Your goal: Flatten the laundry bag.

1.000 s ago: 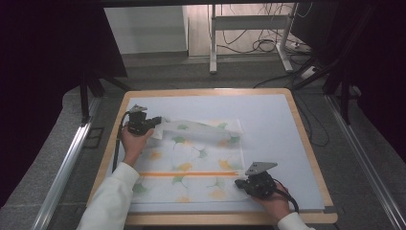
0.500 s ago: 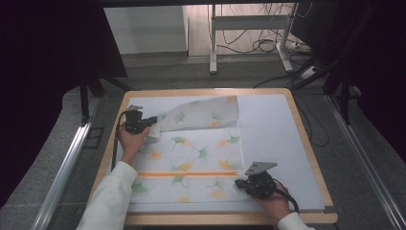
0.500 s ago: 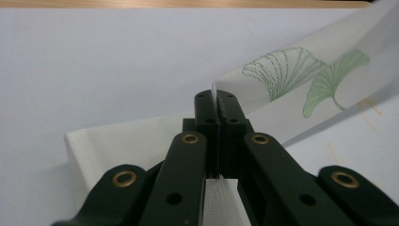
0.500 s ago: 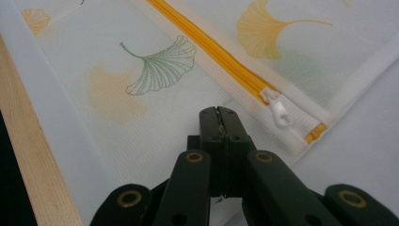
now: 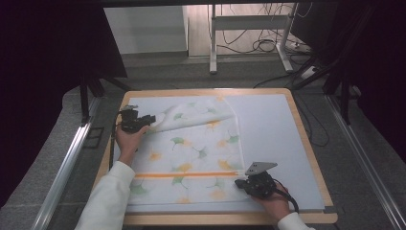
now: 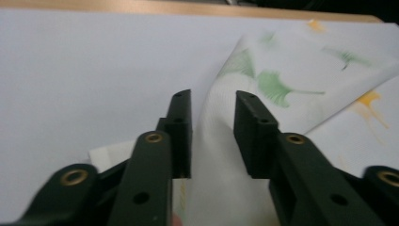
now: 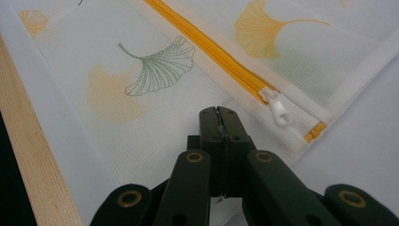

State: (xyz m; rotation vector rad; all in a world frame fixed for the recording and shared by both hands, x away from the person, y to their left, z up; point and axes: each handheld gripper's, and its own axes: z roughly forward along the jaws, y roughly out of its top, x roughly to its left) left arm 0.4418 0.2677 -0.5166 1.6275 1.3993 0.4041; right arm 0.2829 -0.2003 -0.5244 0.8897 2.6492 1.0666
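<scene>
A white mesh bag (image 5: 191, 153) printed with green and orange ginkgo leaves lies flat on the pale mat (image 5: 273, 129). An orange zipper (image 5: 191, 175) runs across its near part. The bag's far edge forms a turned-over flap (image 5: 196, 112). My left gripper (image 5: 151, 119) is at the flap's left end. In the left gripper view it (image 6: 212, 101) stands open with a fold of the flap (image 6: 282, 80) between the jaws. My right gripper (image 5: 239, 184) is shut, its tips (image 7: 219, 110) resting on the bag's near right corner, beside the white zipper pull (image 7: 278, 108).
The mat covers a wooden table with a raised rim (image 5: 306, 139); its near edge (image 7: 28, 155) runs close to the right gripper. The mat's right half is bare. Metal rails (image 5: 67, 163) flank the table, and cables (image 5: 263, 45) lie on the floor behind.
The left gripper carried the bag's folded flap away from the person toward the far edge, spreading the bag out, and now its jaws stand apart. The right gripper has stayed put.
</scene>
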